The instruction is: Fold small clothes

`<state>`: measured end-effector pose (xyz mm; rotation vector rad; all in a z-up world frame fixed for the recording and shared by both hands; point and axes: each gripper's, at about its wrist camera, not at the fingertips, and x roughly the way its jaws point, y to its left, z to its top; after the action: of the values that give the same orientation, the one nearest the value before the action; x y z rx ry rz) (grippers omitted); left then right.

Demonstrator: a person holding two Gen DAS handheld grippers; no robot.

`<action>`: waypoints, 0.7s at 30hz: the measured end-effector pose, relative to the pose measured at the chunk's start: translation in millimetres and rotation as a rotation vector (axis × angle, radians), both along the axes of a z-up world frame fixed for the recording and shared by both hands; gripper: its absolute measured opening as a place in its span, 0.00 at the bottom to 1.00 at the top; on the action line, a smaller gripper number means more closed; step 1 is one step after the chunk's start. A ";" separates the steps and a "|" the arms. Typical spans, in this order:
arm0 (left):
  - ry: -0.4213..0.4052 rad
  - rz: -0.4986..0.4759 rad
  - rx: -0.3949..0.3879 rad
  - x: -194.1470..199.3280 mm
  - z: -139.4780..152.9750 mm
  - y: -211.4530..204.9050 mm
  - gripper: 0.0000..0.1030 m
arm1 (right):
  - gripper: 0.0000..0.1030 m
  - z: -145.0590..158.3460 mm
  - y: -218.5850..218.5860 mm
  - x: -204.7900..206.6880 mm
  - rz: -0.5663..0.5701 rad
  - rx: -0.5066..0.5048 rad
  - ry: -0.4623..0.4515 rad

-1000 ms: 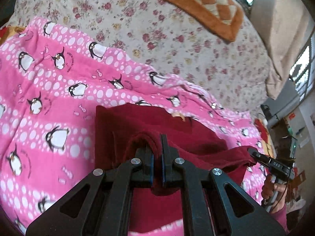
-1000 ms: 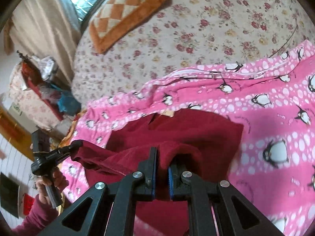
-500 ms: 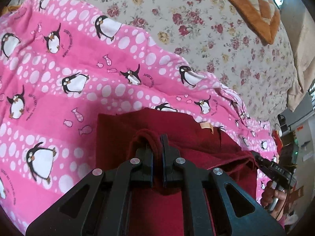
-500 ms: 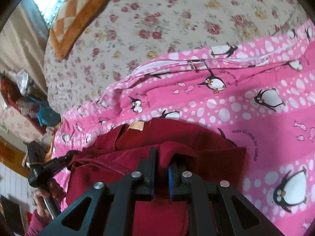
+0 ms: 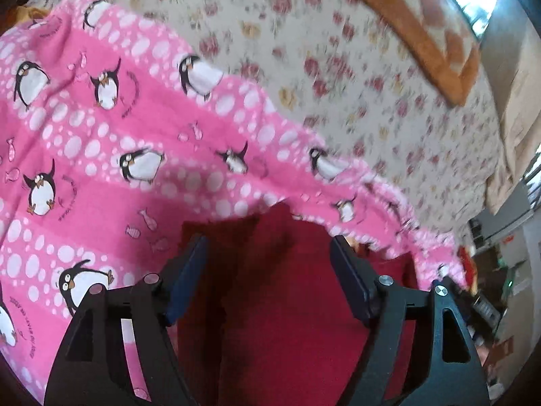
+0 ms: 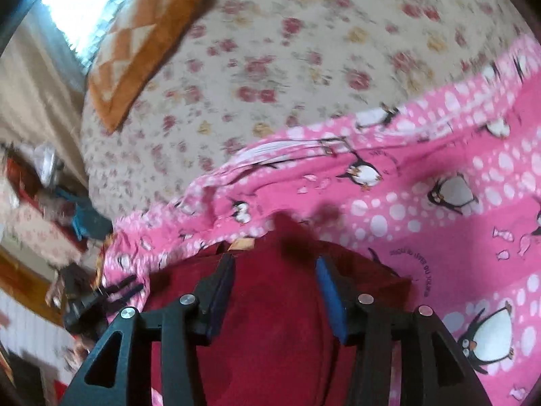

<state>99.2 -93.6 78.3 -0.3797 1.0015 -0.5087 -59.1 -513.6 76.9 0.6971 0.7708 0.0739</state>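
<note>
The dark red garment lies on the pink penguin blanket, which is spread over a bed with a floral sheet. No container shows in either view. The left tool hangs over the garment with its jaws opening, wide apart; the red cloth lies between and below them, and neither pad presses on it. The right tool is likewise opening, its jaws less far apart, with the cloth between them but not pinched. An orange checked mat lies far up the bed. Both views are blurred, so the garment's folds and edges are hard to make out, and its near part is hidden behind the tool frames.
</note>
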 end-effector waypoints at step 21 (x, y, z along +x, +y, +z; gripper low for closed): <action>0.003 -0.332 0.114 -117.4 -7.2 50.7 0.73 | 0.60 -6.7 51.2 -65.1 0.123 -0.197 0.077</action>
<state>-18.2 -42.9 71.1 -0.1109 1.0977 -0.7459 -124.2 -462.4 70.2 0.4677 0.8817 0.0821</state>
